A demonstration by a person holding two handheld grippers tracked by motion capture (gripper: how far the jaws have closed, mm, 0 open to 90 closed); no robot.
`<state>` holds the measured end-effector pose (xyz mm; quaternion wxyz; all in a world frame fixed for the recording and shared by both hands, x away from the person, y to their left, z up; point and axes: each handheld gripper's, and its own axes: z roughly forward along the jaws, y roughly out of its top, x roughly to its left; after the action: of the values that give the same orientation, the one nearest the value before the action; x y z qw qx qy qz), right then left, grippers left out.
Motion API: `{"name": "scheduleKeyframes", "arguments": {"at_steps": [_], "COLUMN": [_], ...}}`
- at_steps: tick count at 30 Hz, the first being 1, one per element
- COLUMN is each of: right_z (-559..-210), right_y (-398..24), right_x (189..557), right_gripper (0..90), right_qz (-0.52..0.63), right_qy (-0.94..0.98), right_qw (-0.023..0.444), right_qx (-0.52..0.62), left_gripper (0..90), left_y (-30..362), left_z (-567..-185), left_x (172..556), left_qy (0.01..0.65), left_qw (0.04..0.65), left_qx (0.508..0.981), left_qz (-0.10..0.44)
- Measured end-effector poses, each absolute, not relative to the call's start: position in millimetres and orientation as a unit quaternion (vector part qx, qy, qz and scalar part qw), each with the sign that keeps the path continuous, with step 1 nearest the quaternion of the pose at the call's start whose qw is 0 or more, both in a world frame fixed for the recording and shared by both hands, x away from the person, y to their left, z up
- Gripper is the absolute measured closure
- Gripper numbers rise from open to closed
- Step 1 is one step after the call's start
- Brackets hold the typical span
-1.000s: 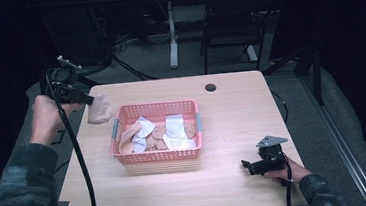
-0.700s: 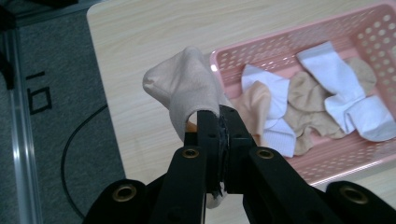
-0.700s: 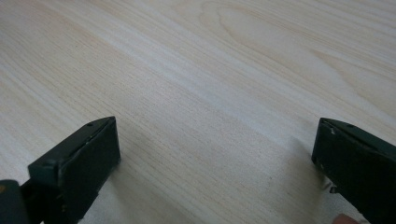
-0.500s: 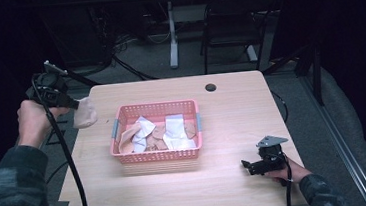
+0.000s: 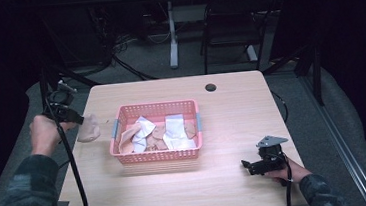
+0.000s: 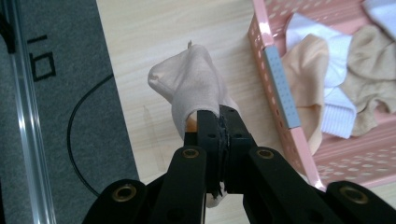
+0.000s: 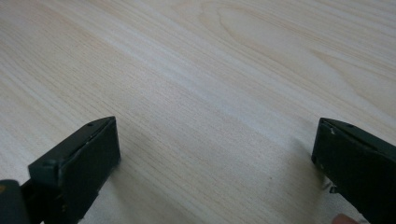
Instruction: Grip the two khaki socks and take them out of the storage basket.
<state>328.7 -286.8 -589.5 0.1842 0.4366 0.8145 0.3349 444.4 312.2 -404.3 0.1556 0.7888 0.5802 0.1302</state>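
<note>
One beige sock [image 6: 191, 88] clenched in left claw [image 6: 218, 122], hanging over the table's [image 5: 231, 99] left edge, just beside the pink basket [image 5: 158, 157] of socks. Right claw [image 7: 212, 158] released, idle on bare wood. Step: unloading. Next: lay sock flat, then release.

A pale beige sock [image 6: 189, 84] hangs bunched, pinched at one end, its rounded toe pointing toward the upper left of the left gripper view. In the high view the sock [image 5: 88, 130] shows at left, just beside the pink basket [image 5: 158, 157].
</note>
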Motion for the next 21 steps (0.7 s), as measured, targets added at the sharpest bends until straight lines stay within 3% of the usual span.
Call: {"name": "scheduleKeyframes", "arguments": {"at_steps": [21], "right_z": [-589], "right_y": [-287], "right_x": [329], "right_gripper": [0.2], "right_qz": [0.334], "right_qy": [0.815], "right_qw": [0.184], "right_qx": [0.436], "left_gripper": [88.0], "left_y": [317], "left_z": [-474], "left_x": [445], "left_qy": [0.602], "left_qw": [0.153], "left_qx": [0.779], "left_qz": [0.081]}}
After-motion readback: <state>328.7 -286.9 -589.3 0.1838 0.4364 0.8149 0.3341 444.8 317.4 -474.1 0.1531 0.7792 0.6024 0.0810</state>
